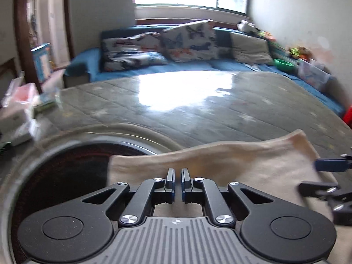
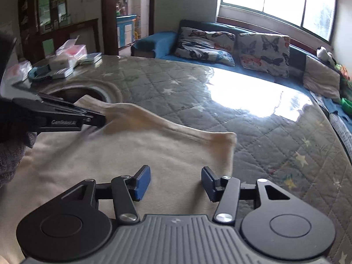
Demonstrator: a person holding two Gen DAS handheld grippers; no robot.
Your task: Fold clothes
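Note:
A cream garment lies on the grey quilted table cover; it also shows in the right wrist view. My left gripper is shut on the garment's far edge, which it lifts into a ridge; it also shows in the right wrist view at the left. My right gripper is open and empty, just above the garment near its right corner. It shows at the right edge of the left wrist view.
A round dark opening in the table lies under the garment's left end. Boxes and bags crowd the table's far left. A blue sofa with butterfly cushions stands behind the table under the window.

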